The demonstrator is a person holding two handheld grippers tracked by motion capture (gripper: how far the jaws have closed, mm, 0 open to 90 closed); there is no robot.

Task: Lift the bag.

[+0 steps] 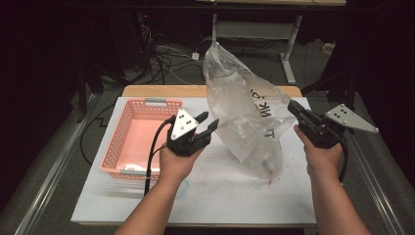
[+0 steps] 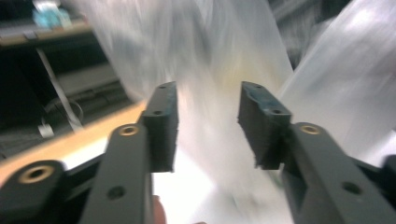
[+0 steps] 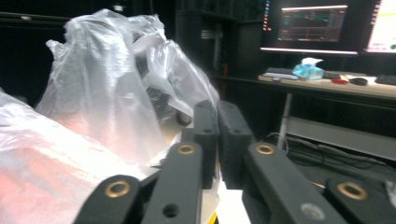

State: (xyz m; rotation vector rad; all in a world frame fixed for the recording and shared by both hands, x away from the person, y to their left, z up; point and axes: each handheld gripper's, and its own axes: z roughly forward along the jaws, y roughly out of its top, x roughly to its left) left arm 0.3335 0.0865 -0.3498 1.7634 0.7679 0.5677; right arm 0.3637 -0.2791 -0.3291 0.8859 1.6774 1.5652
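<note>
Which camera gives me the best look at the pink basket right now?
The high view: the pink basket sits whole on the white table top, left of the plastic bag, beside the left gripper. The two gripper views look at the bag, not the basket.

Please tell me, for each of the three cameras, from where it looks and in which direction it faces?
High view: above the person's side, facing forward and down on the table; both forearms, left claw, right claw.
Left gripper view: on the left claw, facing the bag; jaws apart.
Right gripper view: on the right claw, facing past the bag to a desk; jaws together.
Shared: the bag.
</note>
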